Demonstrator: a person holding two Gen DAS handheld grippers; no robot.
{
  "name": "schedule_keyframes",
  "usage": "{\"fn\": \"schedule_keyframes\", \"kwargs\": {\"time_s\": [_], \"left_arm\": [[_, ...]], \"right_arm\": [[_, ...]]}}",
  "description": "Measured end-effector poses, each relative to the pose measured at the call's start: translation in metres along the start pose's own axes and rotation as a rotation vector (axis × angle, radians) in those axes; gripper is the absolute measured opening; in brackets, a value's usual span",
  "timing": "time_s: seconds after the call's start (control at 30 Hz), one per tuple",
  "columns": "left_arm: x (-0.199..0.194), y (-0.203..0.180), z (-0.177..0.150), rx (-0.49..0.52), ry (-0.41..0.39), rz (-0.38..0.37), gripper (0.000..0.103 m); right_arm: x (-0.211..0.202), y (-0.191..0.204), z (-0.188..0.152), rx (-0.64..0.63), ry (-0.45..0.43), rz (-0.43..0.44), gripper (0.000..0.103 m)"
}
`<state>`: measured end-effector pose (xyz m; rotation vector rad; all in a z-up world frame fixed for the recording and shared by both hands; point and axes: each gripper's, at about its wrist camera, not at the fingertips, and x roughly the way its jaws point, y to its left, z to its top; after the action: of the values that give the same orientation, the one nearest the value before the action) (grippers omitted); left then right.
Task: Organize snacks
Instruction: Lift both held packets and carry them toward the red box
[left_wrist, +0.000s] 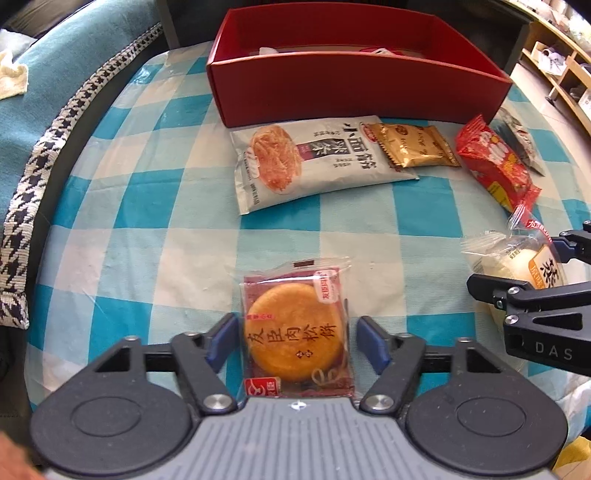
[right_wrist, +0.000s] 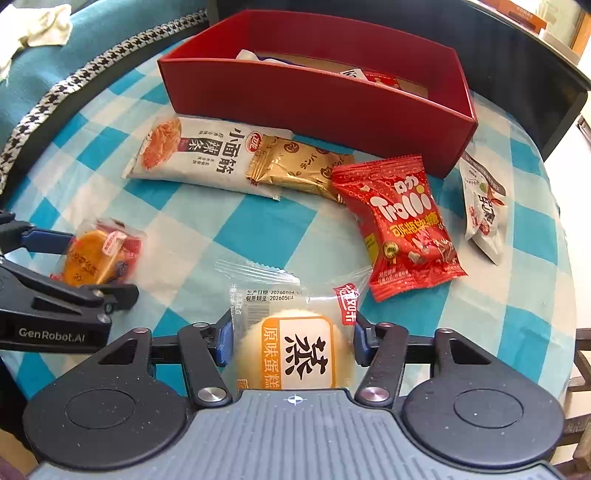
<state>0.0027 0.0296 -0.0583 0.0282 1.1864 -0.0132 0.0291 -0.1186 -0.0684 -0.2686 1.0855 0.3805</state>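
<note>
Here, left gripper (left_wrist: 297, 338) jaws flanking pork floss cake (left_wrist: 295, 330), right gripper (right_wrist: 293, 338) clamping steamed cake (right_wrist: 295, 350)

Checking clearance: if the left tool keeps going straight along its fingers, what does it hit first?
The pork floss cake packet, already between the left tool fingers, then the checked tablecloth under it. Depth is unclear.
</note>
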Motion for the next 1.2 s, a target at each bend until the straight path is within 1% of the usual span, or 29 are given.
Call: {"fn": "schedule_keyframes", "kwargs": {"time_s": [0.07,0.27,0.43,0.67,0.83,1.2], "left_arm": [[-0.002,0.0,0.001,-0.005,0.0,-0.017,0.086],[-0.004,-0.002,0.001,0.001,-0.004,-0.046,0.086],[-0.009,-0.002,0.004,-0.006,-0.021,-0.063,0.086],[-0.008,-0.005,0.011,-0.006,-0.029,-0.062,0.086],[-0.006,-0.008,0.014,-0.002,-0.03,-0.055,0.086],[-0.008,-0.012,0.018,0.011,-0.047,-0.056,0.086]], "right_arm": [[-0.006,-0.001,-0.002,0.008,-0.013,-0.004,0.063],[-0.017,-0.003,-0.004,0.036,-0.043,-0.026,0.063],[-0.021,-0.005,-0.003,0.045,-0.059,-0.026,0.063],[-0.019,-0.005,0.003,0.042,-0.062,-0.038,0.063],[-0.013,-0.007,0.004,0.041,-0.043,-0.05,0.063],[-0.013,-0.004,0.01,0.032,-0.049,-0.034,0.063]]}}
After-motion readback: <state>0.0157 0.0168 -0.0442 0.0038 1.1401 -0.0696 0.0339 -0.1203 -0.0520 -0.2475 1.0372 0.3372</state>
